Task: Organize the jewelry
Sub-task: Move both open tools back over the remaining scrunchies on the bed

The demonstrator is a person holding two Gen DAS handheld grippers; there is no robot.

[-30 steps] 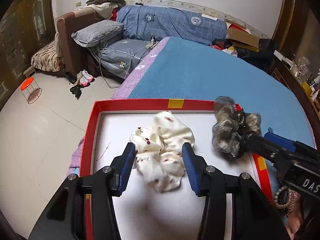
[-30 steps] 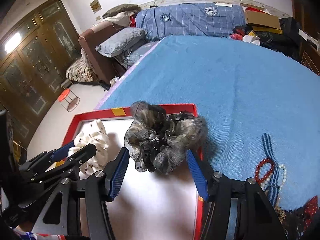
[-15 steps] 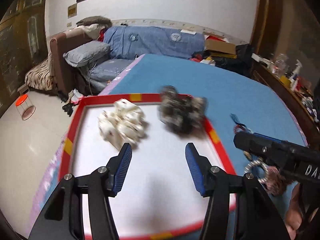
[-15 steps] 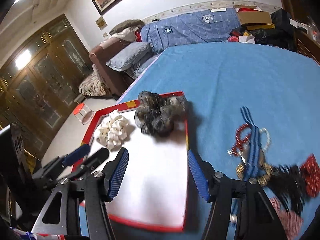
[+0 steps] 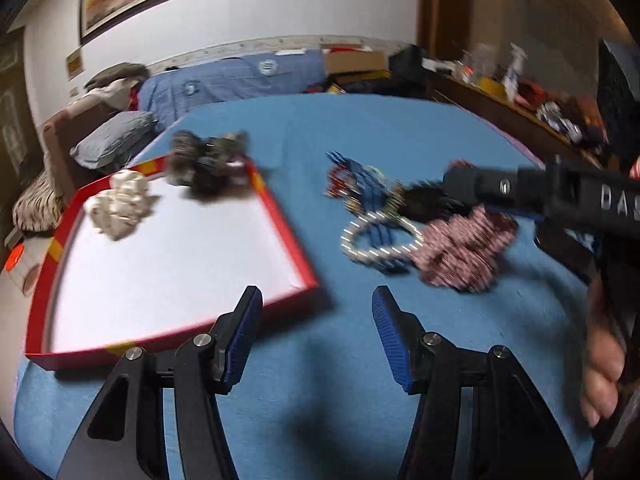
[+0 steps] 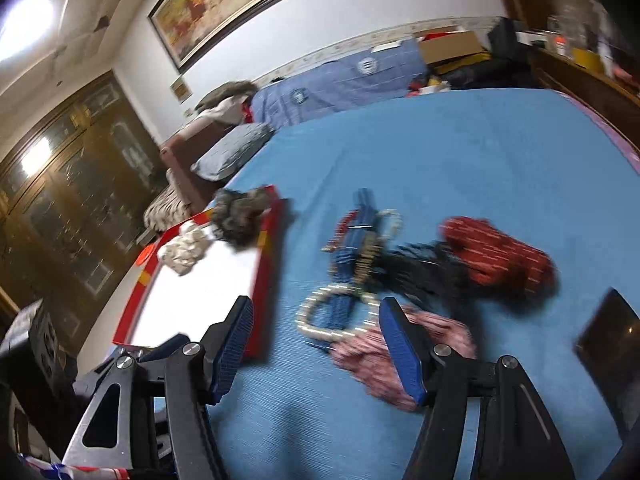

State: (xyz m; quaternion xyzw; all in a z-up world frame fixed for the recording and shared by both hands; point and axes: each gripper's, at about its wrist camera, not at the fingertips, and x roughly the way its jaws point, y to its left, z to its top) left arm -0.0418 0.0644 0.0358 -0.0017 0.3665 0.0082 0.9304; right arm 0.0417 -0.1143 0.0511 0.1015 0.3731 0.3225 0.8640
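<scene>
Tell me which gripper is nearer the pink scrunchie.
Right. The right gripper hangs just over the pink scrunchie, jaws opening, empty; the left gripper is short of it, beside the tray.

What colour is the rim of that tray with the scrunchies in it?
Red, with small yellow patches; the tray shows best in the left wrist view.

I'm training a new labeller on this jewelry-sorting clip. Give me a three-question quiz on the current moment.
1. True or false: the cream scrunchie lies in the red tray.
2. Which lies outside the tray: A) grey scrunchie B) pearl bracelet?
3. Fill in: the left claw holds ____.

Key: 1 true; 2 B; 3 nothing
</scene>
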